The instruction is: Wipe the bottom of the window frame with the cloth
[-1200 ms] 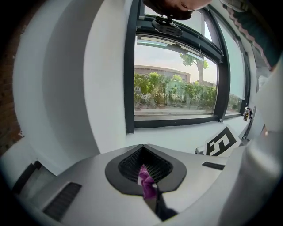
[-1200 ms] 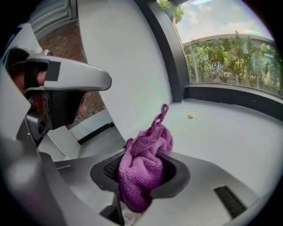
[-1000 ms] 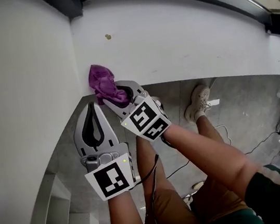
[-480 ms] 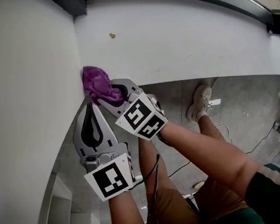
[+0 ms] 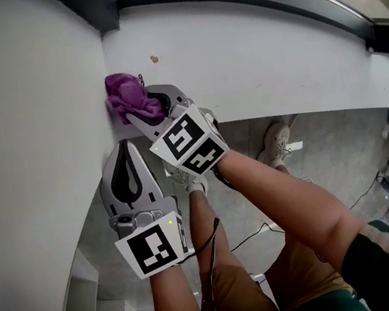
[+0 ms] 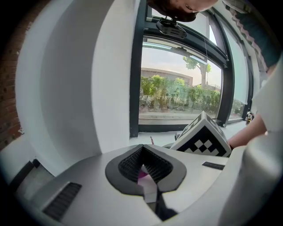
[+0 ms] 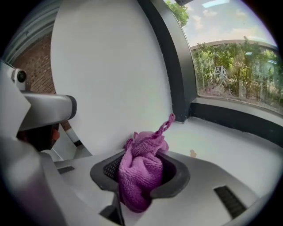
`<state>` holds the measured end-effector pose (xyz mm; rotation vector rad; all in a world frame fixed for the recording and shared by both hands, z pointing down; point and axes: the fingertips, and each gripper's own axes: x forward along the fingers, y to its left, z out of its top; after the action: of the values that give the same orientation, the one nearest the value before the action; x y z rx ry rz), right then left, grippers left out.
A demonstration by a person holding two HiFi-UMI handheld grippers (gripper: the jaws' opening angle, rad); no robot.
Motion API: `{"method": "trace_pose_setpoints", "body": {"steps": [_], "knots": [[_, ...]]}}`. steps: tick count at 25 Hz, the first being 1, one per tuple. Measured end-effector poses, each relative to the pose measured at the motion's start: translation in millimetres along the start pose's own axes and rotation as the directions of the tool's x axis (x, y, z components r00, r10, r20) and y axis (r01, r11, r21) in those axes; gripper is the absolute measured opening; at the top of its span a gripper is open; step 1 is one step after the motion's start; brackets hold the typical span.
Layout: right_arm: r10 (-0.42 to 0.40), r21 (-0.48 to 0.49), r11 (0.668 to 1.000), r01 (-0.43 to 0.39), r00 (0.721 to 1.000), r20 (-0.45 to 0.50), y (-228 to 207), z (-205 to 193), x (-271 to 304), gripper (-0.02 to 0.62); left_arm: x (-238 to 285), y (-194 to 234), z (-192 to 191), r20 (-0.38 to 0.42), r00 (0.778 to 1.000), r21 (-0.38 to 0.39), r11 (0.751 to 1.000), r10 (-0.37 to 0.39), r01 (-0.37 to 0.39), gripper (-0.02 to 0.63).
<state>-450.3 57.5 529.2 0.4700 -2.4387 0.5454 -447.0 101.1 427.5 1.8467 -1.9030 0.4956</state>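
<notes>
Two grippers are pictured at a white window sill [image 5: 260,60]: a purple cloth [image 5: 127,100] is clamped in the right gripper [image 5: 148,111]; the left gripper [image 5: 126,151] is closed on nothing.

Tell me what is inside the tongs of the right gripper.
A bunched purple cloth, clamped by the right gripper. Its own folds cover the pinched part, so its depth cannot be seen.

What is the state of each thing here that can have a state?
Cloth: bunched, clamped, at the sill's end by the wall.
Right gripper: shut on the cloth.
Left gripper: shut, empty, off the sill.
Sill: white, with one small brown speck.
</notes>
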Motion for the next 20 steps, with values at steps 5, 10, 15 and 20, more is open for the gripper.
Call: {"method": "trace_pose_setpoints", "body": {"steps": [5,10,15,20], "knots": [[-0.033,-0.012,0.999,0.033,0.999,0.005,-21.2,8.2,3.6,0.15,11.2,-7.9,10.3,0.012,1.0,0.006,1.0,-0.02,0.02,0.005],[-0.047,-0.022,0.999,0.047,0.999,0.019,-39.9,18.5,5.4,0.15,22.7,-11.6,26.1,0.03,0.999,0.012,1.0,-0.029,0.029,0.006],[-0.069,-0.021,0.997,0.07,0.997,0.022,-62.2,27.4,4.9,0.15,33.8,-16.4,37.1,0.036,0.999,0.013,1.0,-0.029,0.029,0.005],[-0.065,-0.035,0.997,0.065,0.998,0.009,-66.9,28.1,3.6,0.15,40.2,-18.4,41.0,0.03,0.999,0.019,0.999,-0.03,0.03,0.005]]}}
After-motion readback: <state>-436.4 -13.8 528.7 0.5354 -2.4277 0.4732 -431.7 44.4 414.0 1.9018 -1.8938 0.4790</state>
